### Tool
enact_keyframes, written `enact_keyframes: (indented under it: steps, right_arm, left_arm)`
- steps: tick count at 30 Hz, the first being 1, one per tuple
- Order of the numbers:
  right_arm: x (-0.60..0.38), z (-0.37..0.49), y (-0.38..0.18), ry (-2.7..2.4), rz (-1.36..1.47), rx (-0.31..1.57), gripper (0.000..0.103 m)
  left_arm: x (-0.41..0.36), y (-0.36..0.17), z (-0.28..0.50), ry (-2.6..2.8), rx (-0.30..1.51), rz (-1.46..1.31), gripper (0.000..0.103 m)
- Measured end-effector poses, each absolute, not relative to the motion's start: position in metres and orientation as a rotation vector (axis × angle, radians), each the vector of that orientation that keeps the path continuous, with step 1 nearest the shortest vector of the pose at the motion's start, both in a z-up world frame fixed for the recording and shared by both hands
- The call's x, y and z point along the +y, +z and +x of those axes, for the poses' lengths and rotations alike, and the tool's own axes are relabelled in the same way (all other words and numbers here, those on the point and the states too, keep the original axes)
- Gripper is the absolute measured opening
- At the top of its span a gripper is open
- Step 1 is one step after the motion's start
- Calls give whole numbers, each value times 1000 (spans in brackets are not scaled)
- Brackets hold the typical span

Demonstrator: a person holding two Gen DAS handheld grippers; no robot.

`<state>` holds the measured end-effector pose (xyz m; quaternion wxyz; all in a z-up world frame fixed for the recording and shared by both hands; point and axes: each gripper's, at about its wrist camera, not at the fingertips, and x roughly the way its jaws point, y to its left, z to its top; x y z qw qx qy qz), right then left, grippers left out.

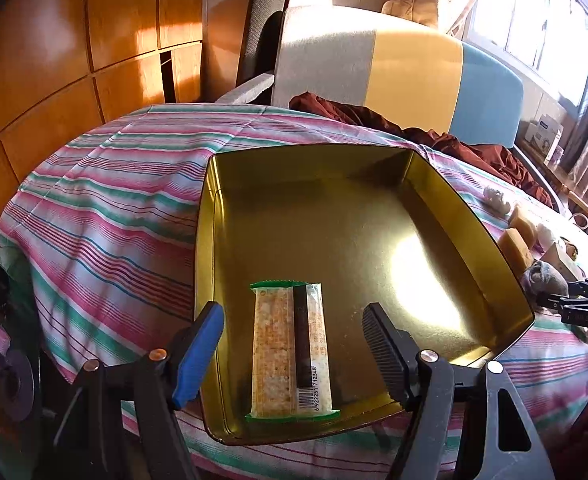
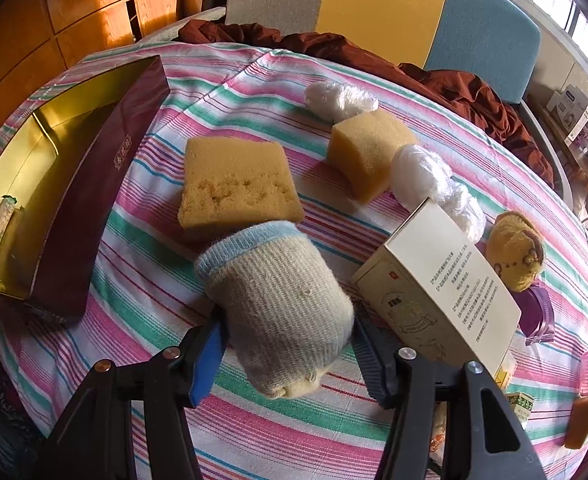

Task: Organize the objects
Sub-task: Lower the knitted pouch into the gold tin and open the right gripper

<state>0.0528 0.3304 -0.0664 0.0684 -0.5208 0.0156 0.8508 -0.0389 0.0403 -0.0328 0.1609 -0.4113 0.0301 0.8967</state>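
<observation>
On the left, the tin point(image 1: 470, 216) is sitting on the striped cloth point(image 1: 105, 216), its gold inside lit by sun. A snack bar point(image 1: 289, 352) is lying flat in the tin's near corner. The left gripper point(image 1: 294, 350) is hanging above the bar, jaws standing apart and gripping nothing. To the right, the right gripper point(image 2: 289, 344) is clamping a rolled sock point(image 2: 281, 304), pads pressing both its sides. Beyond the sock, two sponges point(image 2: 237, 184) are resting on the cloth, with plastic wads point(image 2: 422, 172), a box point(image 2: 442, 284) and a plush toy point(image 2: 514, 252) farther right.
</observation>
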Motion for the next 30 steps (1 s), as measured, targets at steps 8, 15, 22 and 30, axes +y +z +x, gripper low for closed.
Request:
enact_keyframes:
  steps: [8, 15, 22, 30]
  right_arm:
    - [268, 44, -20, 2788, -1445, 180, 59]
    - [163, 8, -8, 2985, -1517, 66, 59]
    - [104, -23, -48, 2933, -1746, 20, 61]
    - [85, -14, -61, 2955, -1822, 11, 80]
  left_arm:
    - [5, -21, -41, 2641, 4, -1142, 76]
    - [-18, -23, -42, 2667, -68, -1155, 76]
    - [-28, -21, -41, 2672, -102, -1136, 81]
    - [-39, -32, -43, 2674, -132, -1173, 82]
